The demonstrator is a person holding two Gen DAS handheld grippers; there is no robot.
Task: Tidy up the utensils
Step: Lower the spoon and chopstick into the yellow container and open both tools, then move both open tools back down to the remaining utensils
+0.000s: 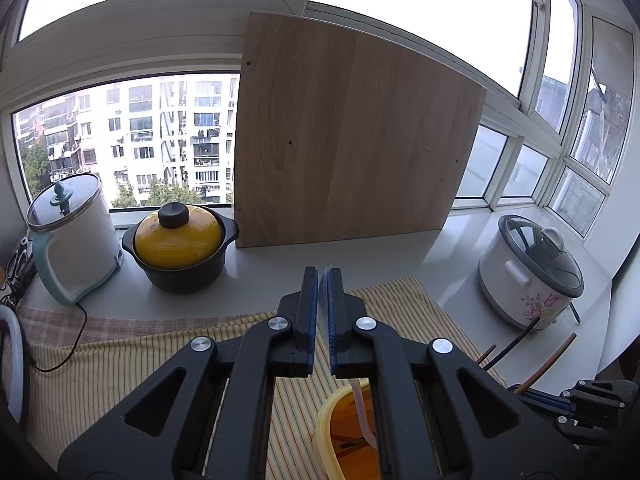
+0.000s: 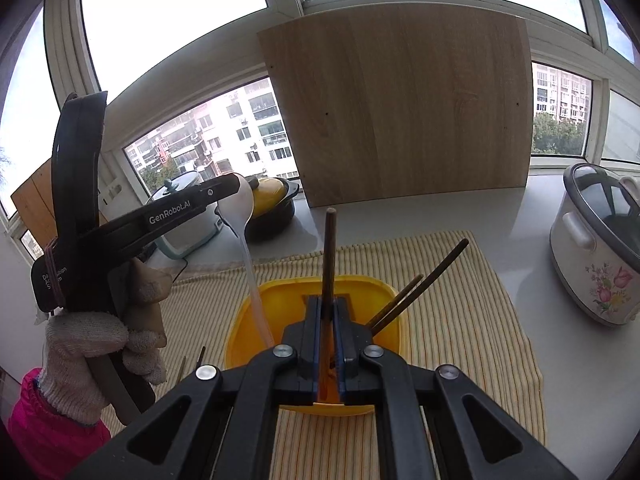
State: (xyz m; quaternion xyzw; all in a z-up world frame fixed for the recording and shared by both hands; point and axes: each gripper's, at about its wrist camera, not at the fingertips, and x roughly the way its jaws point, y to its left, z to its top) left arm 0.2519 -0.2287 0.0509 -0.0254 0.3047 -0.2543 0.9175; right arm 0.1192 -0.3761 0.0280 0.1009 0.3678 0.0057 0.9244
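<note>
A yellow container (image 2: 248, 320) stands on the striped cloth (image 2: 460, 320); its rim also shows in the left wrist view (image 1: 326, 420). My right gripper (image 2: 329, 304) is shut on a brown chopstick (image 2: 329, 248) held upright over the container. Two more dark chopsticks (image 2: 420, 284) lean in the container at its right. My left gripper (image 1: 323, 276), seen from the right wrist view (image 2: 224, 188), is shut on a translucent white spoon (image 2: 244, 216) whose handle reaches down into the container.
A wooden board (image 1: 344, 140) leans on the window. A yellow-lidded black pot (image 1: 180, 248), a white kettle (image 1: 72, 240) and a floral rice cooker (image 1: 528, 276) stand on the counter. Two chopsticks (image 2: 192, 364) lie on the cloth at left.
</note>
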